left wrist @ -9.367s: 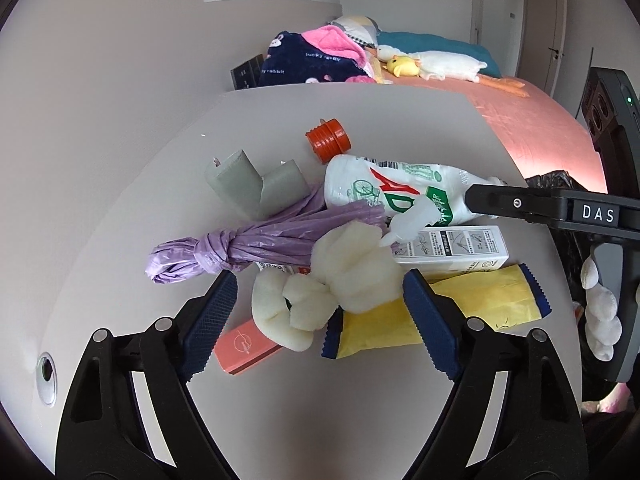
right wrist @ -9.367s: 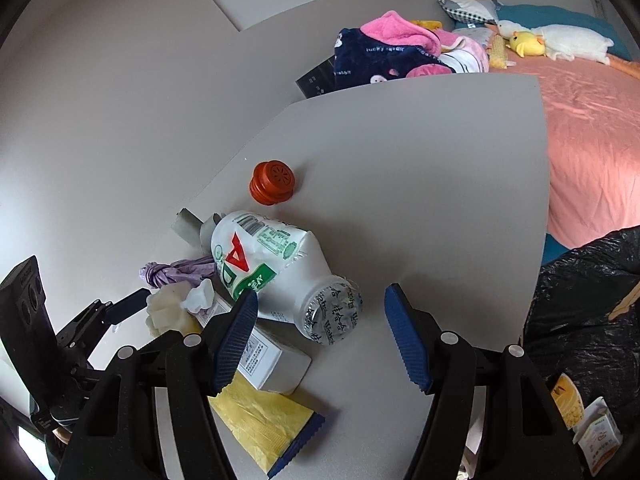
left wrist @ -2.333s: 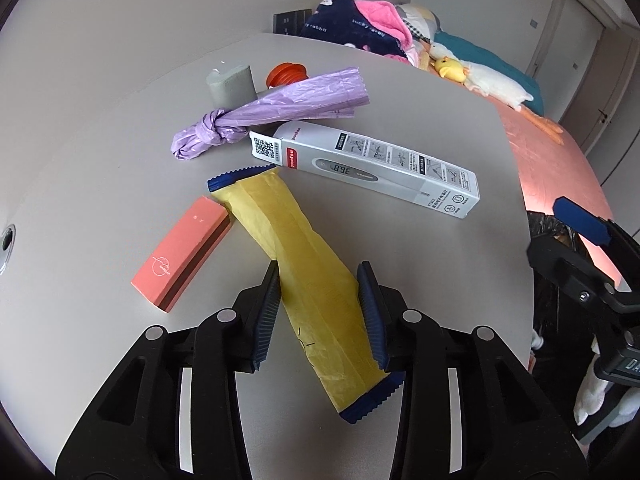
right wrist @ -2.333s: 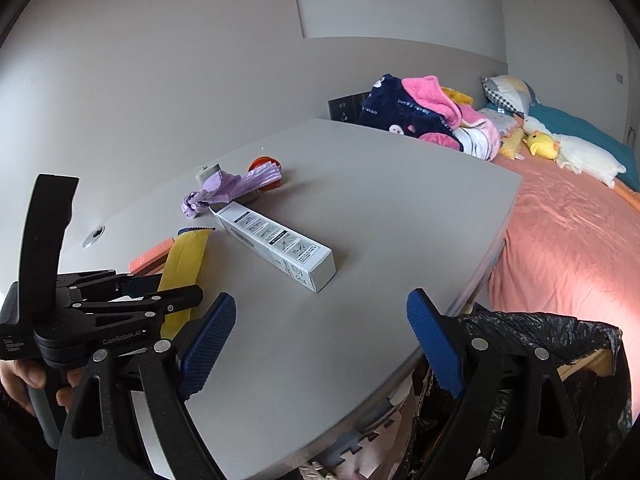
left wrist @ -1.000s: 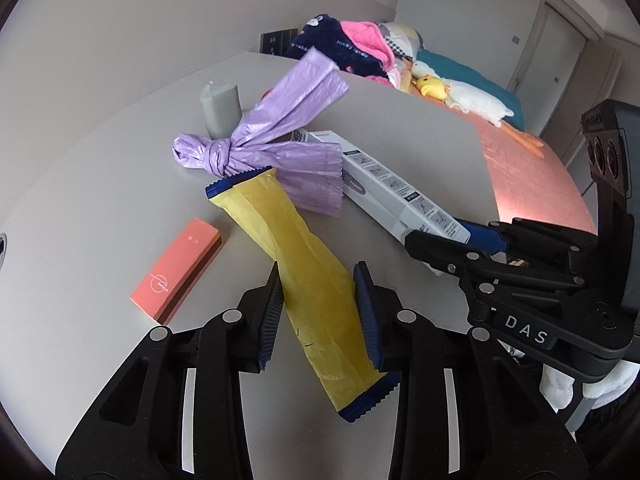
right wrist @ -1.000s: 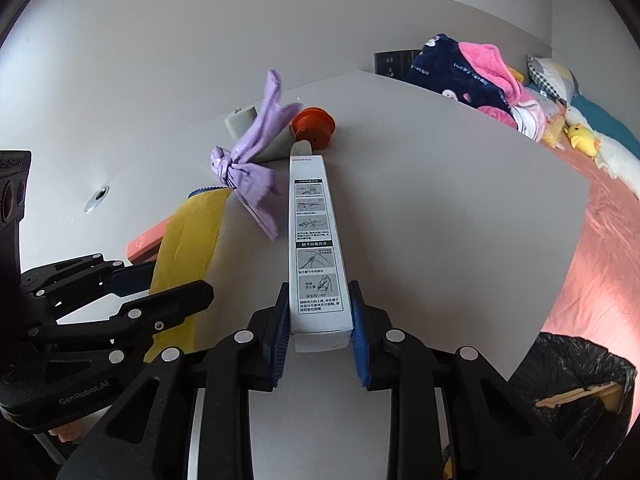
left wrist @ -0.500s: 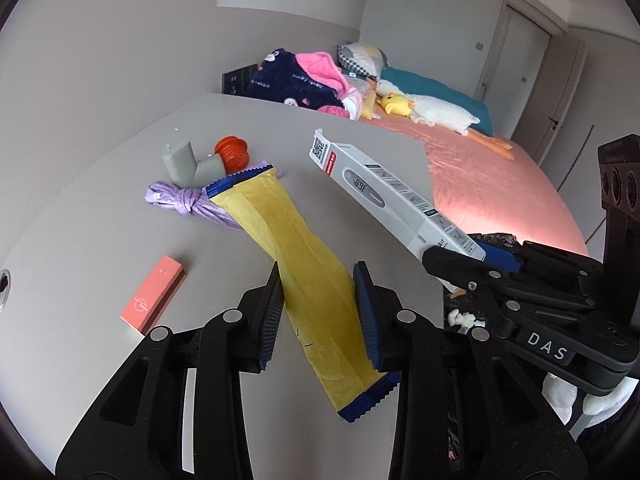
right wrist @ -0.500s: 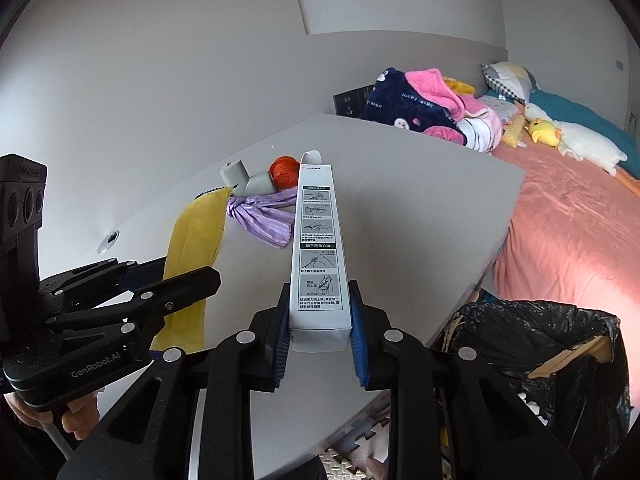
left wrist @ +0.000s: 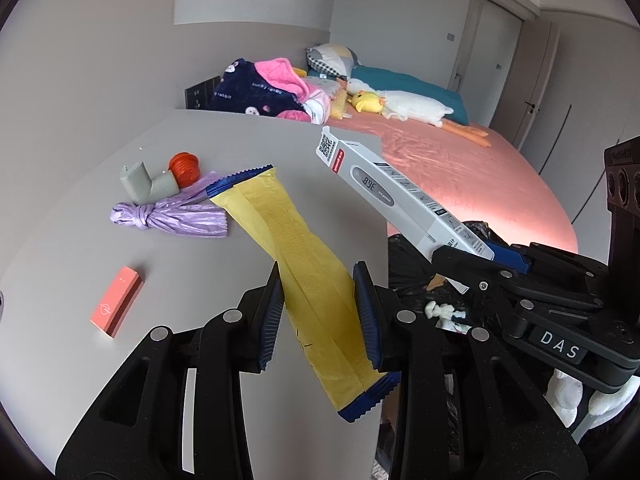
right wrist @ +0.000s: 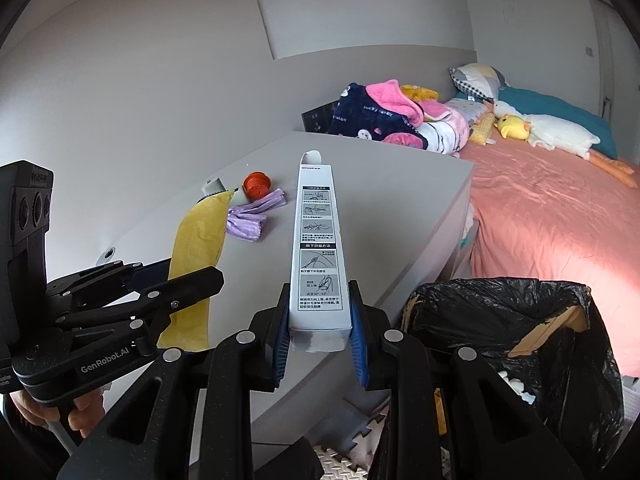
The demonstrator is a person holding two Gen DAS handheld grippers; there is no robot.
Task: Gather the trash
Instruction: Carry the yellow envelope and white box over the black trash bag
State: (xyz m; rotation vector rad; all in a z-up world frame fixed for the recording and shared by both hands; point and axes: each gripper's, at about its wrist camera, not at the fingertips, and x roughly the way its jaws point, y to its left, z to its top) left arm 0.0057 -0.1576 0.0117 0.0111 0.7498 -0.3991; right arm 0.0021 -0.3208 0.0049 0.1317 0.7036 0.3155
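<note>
My left gripper point(left wrist: 318, 312) is shut on a yellow wrapper with blue ends point(left wrist: 304, 264) and holds it lifted off the grey table point(left wrist: 200, 280); the wrapper also shows in the right wrist view point(right wrist: 196, 248). My right gripper point(right wrist: 319, 332) is shut on a long white thermometer box point(right wrist: 318, 248), raised near the table's front edge; the box also shows in the left wrist view point(left wrist: 400, 196). A black trash bag point(right wrist: 512, 340) stands open on the floor, right of the table. A purple knotted bag point(left wrist: 172, 214), an orange cap point(left wrist: 184, 163), a grey cardboard piece point(left wrist: 142, 184) and a pink box point(left wrist: 116, 300) lie on the table.
A bed with a pink sheet point(right wrist: 560, 208), a pile of clothes point(right wrist: 384, 120) and a duck plush point(right wrist: 540, 128) stands behind and right of the table. Foam floor mats point(right wrist: 344, 452) lie under the bag. A grey wall point(right wrist: 120, 100) runs along the table's left.
Both grippers have lifted and pulled back from the table with the wrapper and the box. The trash bag now shows larger at the lower right.
</note>
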